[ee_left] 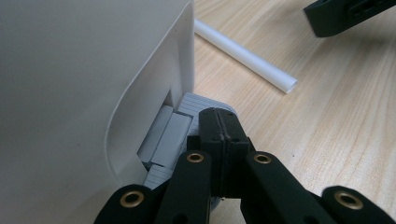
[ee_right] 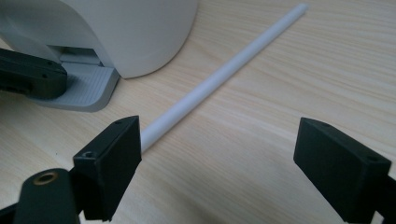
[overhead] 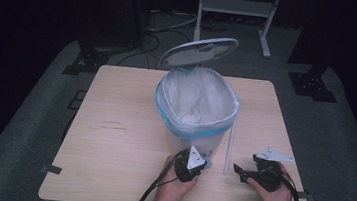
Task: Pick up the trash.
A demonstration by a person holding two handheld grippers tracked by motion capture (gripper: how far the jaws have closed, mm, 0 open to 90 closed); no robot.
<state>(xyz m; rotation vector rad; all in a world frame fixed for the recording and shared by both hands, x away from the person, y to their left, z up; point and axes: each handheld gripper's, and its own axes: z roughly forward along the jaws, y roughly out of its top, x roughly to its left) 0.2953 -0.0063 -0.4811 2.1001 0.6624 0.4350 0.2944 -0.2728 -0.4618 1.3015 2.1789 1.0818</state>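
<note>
A: We have the left gripper point(ee_left: 218, 122) with its jaws pressed together, tip down on the grey pedal point(ee_left: 170, 135) at the foot of the bin point(overhead: 196, 113). The lid point(overhead: 199, 52) stands tilted up behind the bin's mouth, so we judge the pedal is being held down.

B: And the thing we are after is the white tube point(ee_right: 219, 77). It lies flat on the worktop point(overhead: 112, 139) just to the right of the bin's base, one end near the pedal, the other running away alongside the bin.

A: Our right gripper point(ee_right: 219, 177) hovers at the near end with its jaws spread wide, nothing between them, and the tube's end sits close to one jaw.

B: How will it handle? We take it for a light, stiff plastic tube, hollow (the open end shows in the left gripper view), smooth and round, so it may roll or slip under the pads.

A: Then we should take it a little way in from the near end, jaws square across it. From the high view we cannot quite tell whether it touches the bin's wall.

B: The bag point(overhead: 194, 102) lining the bin is thin and soft; a long tube going in should clear it.
</note>
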